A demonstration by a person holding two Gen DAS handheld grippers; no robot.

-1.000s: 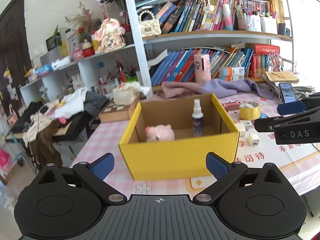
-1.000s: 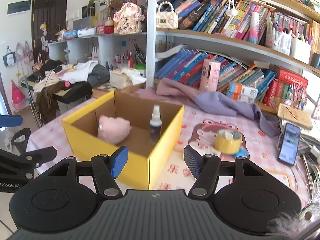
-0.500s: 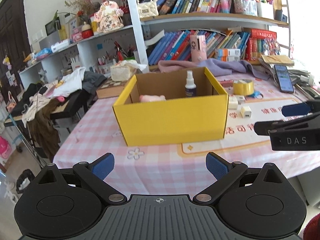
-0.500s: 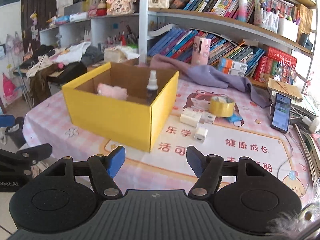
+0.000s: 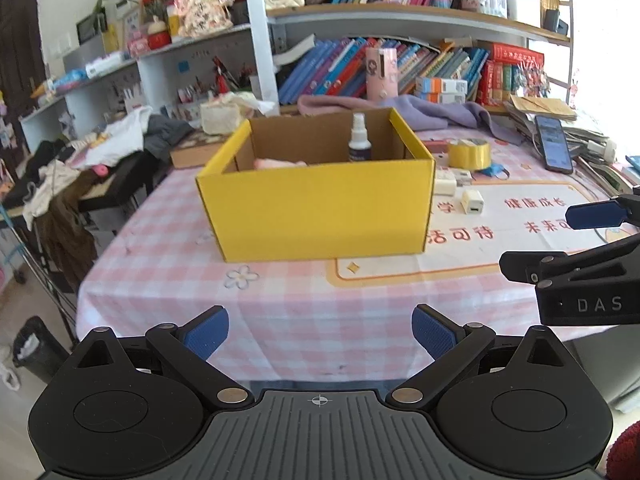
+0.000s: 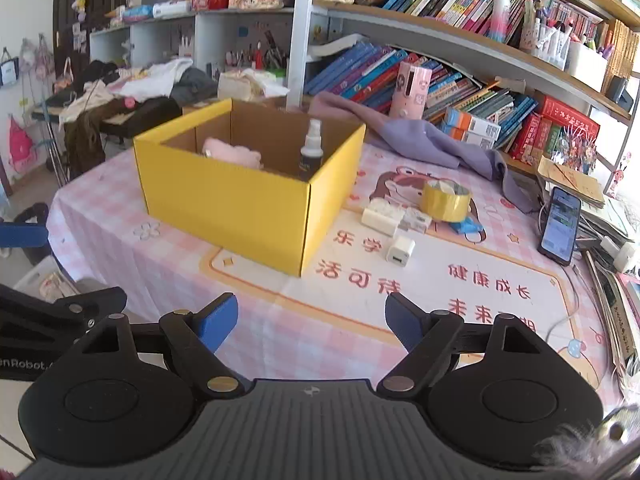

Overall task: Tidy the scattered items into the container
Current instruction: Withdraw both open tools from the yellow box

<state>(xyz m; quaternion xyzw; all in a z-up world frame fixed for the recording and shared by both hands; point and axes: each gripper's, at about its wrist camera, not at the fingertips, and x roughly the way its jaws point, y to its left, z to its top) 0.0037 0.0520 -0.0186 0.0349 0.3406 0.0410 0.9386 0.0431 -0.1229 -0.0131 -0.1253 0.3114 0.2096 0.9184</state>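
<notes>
1. Left gripper [image 5: 320, 330] hangs in front of the near table edge, jaws spread wide, blue pads [image 5: 204, 336] holding nothing.
2. Right gripper [image 6: 312, 320] sits over the near part of the tablecloth, jaws just as wide and gripping nothing; its dark side with the "DAS" lettering pokes into the left view from the right.
3. The yellow box [image 5: 320, 208] stands open-topped on the pink checked tablecloth [image 5: 288, 300], well apart from both grippers.
4. Inside the box, a spray bottle [image 6: 311, 152] stands upright against the right-hand wall, and a pink plush toy [image 6: 234, 154] lies toward the left side.
5. Still out on the table, to the right of the box: a roll of yellow tape [image 6: 446, 200], lying flat on the cartoon mat.
6. Just beside the tape, nearer the box, a cream block [image 6: 382, 216] and a small white packet [image 6: 418, 220] touch each other.
7. A small white charger cube [image 6: 400, 252] sits alone, a little nearer the camera than that pair.
8. A blue scrap [image 6: 470, 226] peeks out by the tape's near edge; what it is, I cannot tell.
9. At the far right, a phone [image 6: 560, 226] lies screen-up near the stacked papers, and a purple cloth [image 6: 432, 142] is draped behind the box in front of the bookshelf [image 6: 460, 52].
</notes>
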